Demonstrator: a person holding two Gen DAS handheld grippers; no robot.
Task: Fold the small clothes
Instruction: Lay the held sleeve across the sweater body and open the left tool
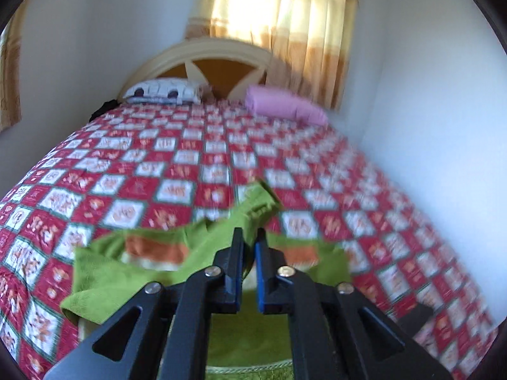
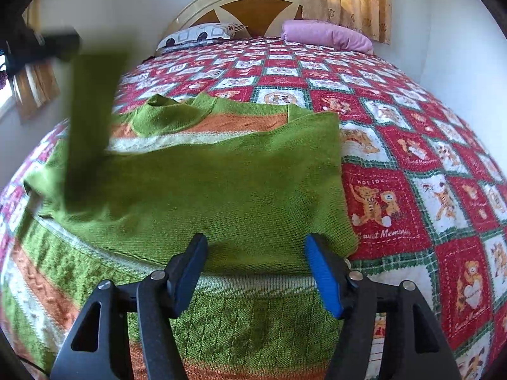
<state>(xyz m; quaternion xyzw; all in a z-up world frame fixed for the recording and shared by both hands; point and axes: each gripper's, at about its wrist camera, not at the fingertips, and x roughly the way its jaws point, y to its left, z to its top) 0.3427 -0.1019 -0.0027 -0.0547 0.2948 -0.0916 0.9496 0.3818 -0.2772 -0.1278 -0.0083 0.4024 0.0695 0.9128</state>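
A green knitted sweater [image 2: 221, 190] with orange and white stripes lies partly folded on the bed. Its plain green back faces up and the striped front shows underneath. My right gripper [image 2: 256, 247] hovers open just above the sweater's near folded edge, with nothing pressed between its blue pads. My left gripper [image 2: 71, 47], blurred at the upper left, is shut on a sleeve [image 2: 90, 120] that hangs down from it to the sweater's left side. In the left wrist view the left gripper [image 1: 250, 232] has its jaws nearly together, and the sleeve [image 1: 256, 199] sticks up from between them over the sweater [image 1: 126, 281].
The bed carries a red and white checked quilt [image 2: 412, 190] with bear prints. A patterned pillow [image 2: 202, 36] and a pink pillow [image 2: 326, 38] lie by the cream headboard [image 2: 253, 3]. An orange curtain [image 2: 348, 0] hangs behind. White walls close in on both sides.
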